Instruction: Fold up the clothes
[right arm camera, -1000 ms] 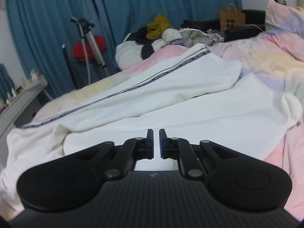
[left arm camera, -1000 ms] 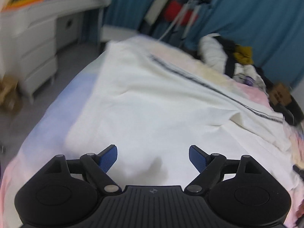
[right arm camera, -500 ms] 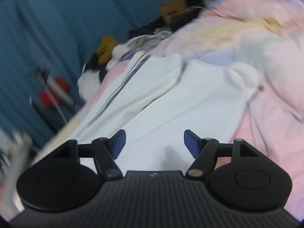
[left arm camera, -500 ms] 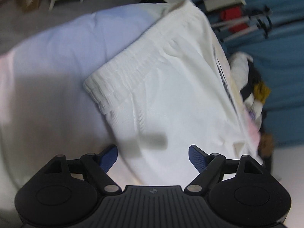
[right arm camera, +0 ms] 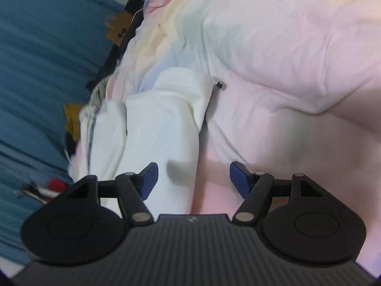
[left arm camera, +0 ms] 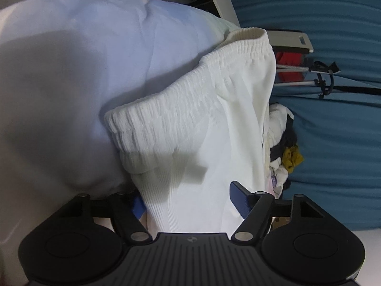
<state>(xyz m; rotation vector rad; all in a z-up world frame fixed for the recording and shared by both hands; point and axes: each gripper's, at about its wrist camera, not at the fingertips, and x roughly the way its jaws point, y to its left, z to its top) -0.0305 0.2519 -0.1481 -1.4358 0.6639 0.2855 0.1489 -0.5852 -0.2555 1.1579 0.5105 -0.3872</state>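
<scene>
White trousers (left arm camera: 202, 128) with a ribbed elastic waistband (left arm camera: 181, 95) lie folded lengthwise on the pastel bedspread (left arm camera: 59, 83). My left gripper (left arm camera: 188, 202) is open, rolled sideways, straddling the trousers' near edge just below the waistband; cloth partly hides its left pad. In the right wrist view the trouser leg (right arm camera: 164, 124) runs away to its cuff (right arm camera: 185, 78). My right gripper (right arm camera: 193, 176) is open, also rolled, with the leg's edge lying between its blue pads (right arm camera: 148, 176).
A heap of mixed clothes (left arm camera: 283, 147) lies at the far side of the bed before blue curtains (left arm camera: 333, 119). A tripod (left arm camera: 316, 76) and a red item stand by the curtain. A small dark button (right arm camera: 219, 85) sits on the pink duvet (right arm camera: 297, 71).
The right gripper went from shut to open and rolled sideways over the trouser leg. The left gripper swung down to the waistband and moved in until cloth lies between its fingers.
</scene>
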